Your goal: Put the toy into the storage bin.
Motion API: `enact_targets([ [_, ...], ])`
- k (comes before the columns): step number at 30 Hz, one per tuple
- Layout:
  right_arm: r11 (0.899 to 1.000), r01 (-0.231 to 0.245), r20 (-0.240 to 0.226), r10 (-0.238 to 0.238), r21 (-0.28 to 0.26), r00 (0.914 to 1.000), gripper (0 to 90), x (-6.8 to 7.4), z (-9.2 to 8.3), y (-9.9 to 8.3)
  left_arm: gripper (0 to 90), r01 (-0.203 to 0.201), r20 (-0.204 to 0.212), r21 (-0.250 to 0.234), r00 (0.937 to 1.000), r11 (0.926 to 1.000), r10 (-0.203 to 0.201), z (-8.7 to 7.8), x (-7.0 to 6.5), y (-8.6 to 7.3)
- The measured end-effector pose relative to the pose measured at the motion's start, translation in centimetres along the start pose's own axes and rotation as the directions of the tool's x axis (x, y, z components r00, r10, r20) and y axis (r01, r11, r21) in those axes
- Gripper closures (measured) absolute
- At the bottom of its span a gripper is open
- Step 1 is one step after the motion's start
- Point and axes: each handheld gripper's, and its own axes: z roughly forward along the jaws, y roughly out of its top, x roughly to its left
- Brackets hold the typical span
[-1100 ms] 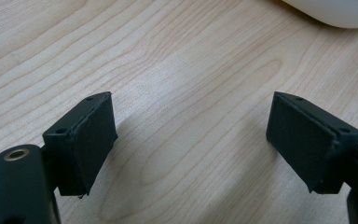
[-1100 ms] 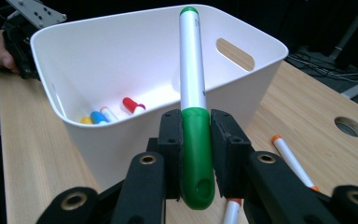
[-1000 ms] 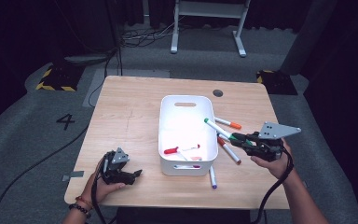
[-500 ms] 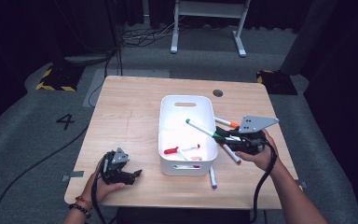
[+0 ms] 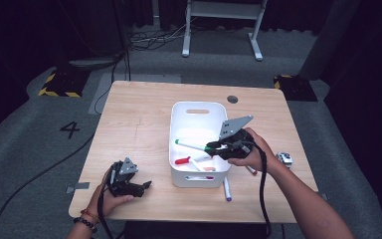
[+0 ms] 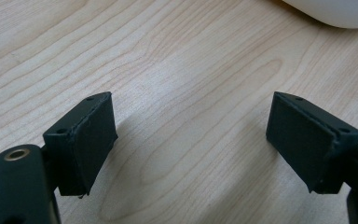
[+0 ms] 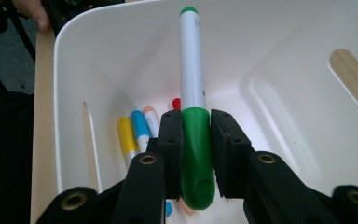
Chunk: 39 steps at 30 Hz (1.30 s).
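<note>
Left gripper idle and wide apart on the table; right gripper clamping a green marker over the white bin.

On the floor at far left a painted "4" (image 5: pixel 70 129) is readable. The left gripper (image 5: pixel 138 185) rests on the pale wooden table (image 5: pixel 139 119) with its jaws spread wide and only bare wood between them. The white plastic bin with handle slots (image 5: pixel 198 105) sits mid-table, holding a red-capped marker (image 5: pixel 183 160) and yellow, blue and orange-capped markers (image 7: pixel 138 133), partly hidden behind the jaws. The right gripper (image 5: pixel 213 146) pinches the green-capped white marker (image 7: pixel 193 112) by its cap, the barrel pointing into the bin. A purple-tipped marker (image 5: pixel 227 189) lies just right of the bin; a small silvery object (image 5: pixel 284 159) near the table's right edge is too small to identify.
</note>
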Motion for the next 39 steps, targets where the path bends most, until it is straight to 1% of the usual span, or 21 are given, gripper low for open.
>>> enact_targets([
  [1, 1.0, 0.006, -0.019, -0.005, 0.023, 0.9998, 74.9, 0.2, 0.7, 0.2, 16.1, 0.0, 0.0, 0.0, 1.0, 1.0, 0.0, 0.0, 0.0, 0.0],
  [2, 1.0, 0.006, -0.019, -0.005, 0.023, 0.9998, 74.9, 0.2, 0.7, 0.2, 16.1, 0.0, 0.0, 0.0, 1.0, 1.0, 0.0, 0.0, 0.0, 0.0],
  [3, 0.998, 0.02, -0.03, -0.019, 0.051, 0.9994, 74.8, 0.2, 1.2, 0.4, 16.0, 0.0, 0.0, 0.0, 1.0, 1.0, 0.0, 0.0, 0.0, 0.0],
  [6, 0.998, 0.016, -0.041, -0.014, 0.067, 0.9991, 74.8, 0.0, 1.5, 0.4, 16.1, 0.0, 0.001, 0.001, 1.0, 1.0, 0.0, 0.0, 0.0, 0.0],
  [7, 0.995, 0.021, -0.046, -0.016, 0.095, 0.9988, 74.8, -0.3, 1.8, 0.3, 16.1, 0.0, 0.0, 0.0, 1.0, 1.0, 0.0, 0.0, 0.0, 0.0],
  [8, 0.995, 0.021, -0.046, -0.016, 0.095, 0.9988, 74.8, -0.3, 1.8, 0.3, 16.0, 0.0, 0.0, 0.0, 1.0, 1.0, 0.0, 0.0, 0.0, 0.0],
  [9, 0.991, 0.018, -0.067, -0.009, 0.131, 0.9977, 74.8, -0.3, 2.0, 0.2, 16.1, 0.0, 0.001, 0.001, 1.0, 1.0, 0.0, 0.0, 0.0, 0.0],
  [13, 0.981, 0.034, -0.086, -0.018, 0.19, 0.9961, 74.8, -0.2, 2.2, 0.1, 16.1, 0.0, 0.0, 0.001, 1.0, 1.0, 0.0, 0.0, 0.0, 0.0],
  [15, 0.982, 0.026, -0.093, -0.009, 0.188, 0.9956, 74.8, -0.2, 2.2, 0.1, 16.0, 0.0, 0.001, 0.001, 1.0, 1.0, 0.0, 0.0, 0.0, 0.0],
  [19, 0.978, 0.021, -0.089, -0.002, 0.208, 0.9961, 74.8, -0.3, 2.2, 0.1, 16.0, 0.0, 0.0, 0.001, 1.0, 1.0, 0.0, 0.0, 0.0, 0.0],
  [24, 0.979, 0.013, -0.076, 0.003, 0.206, 0.9971, 74.8, -0.7, 2.0, 0.0, 16.1, 0.0, 0.0, 0.0, 1.0, 1.0, 0.0, 0.0, 0.0, 0.0],
  [25, 0.975, 0.009, -0.068, 0.007, 0.224, 0.9977, 74.8, -0.9, 1.9, -0.2, 16.1, 0.0, 0.0, 0.0, 1.0, 1.0, 0.0, 0.0, 0.0, 0.0],
  [26, 0.975, 0.009, -0.068, 0.007, 0.224, 0.9977, 74.8, -0.9, 1.9, -0.2, 16.1, 0.0, 0.0, 0.0, 1.0, 1.0, 0.0, 0.0, 0.0, 0.0],
  [27, 0.972, 0.024, -0.069, -0.009, 0.233, 0.9976, 74.8, -0.9, 2.0, -0.5, 16.0, 0.0, 0.0, 0.001, 1.0, 1.0, 0.0, 0.0, 0.0, 0.0],
  [28, 0.972, 0.024, -0.069, -0.009, 0.233, 0.9976, 74.8, -0.9, 2.0, -0.5, 16.0, 0.0, 0.0, 0.001, 1.0, 1.0, 0.0, 0.0, 0.0, 0.0],
  [29, 0.967, 0.035, -0.069, -0.019, 0.252, 0.9975, 74.7, -0.9, 2.1, -0.6, 16.0, 0.0, 0.0, 0.001, 1.0, 1.0, 0.0, 0.0, 0.0, 0.0],
  [30, 0.967, 0.035, -0.069, -0.019, 0.252, 0.9975, 74.7, -0.9, 2.1, -0.6, 16.0, 0.0, 0.0, 0.001, 1.0, 1.0, 0.0, 0.0, 0.0, 0.0],
  [32, 0.963, 0.03, -0.048, -0.018, 0.267, 0.9987, 74.6, -1.1, 2.0, -0.7, 16.0, 0.0, 0.0, 0.001, 1.0, 1.0, 0.0, 0.0, 0.0, 0.0],
  [35, 0.955, 0.016, -0.046, -0.003, 0.295, 0.9989, 74.4, -1.1, 1.9, -0.9, 16.0, 0.0, 0.0, 0.001, 1.0, 1.0, 0.0, 0.0, 0.0, 0.0],
  [38, 0.954, 0.023, -0.05, -0.009, 0.299, 0.9987, 74.1, -1.2, 2.0, -1.0, 16.0, -0.002, -0.001, 0.0, 1.0, 1.0, 0.002, 0.0, 0.0, 0.0],
  [39, 0.949, -0.002, -0.042, 0.016, 0.314, 0.999, 71.9, -1.0, 2.0, -1.0, 16.0, 0.001, 0.001, 0.0, 1.0, 1.0, -0.001, 0.0, 0.0, 0.0],
])
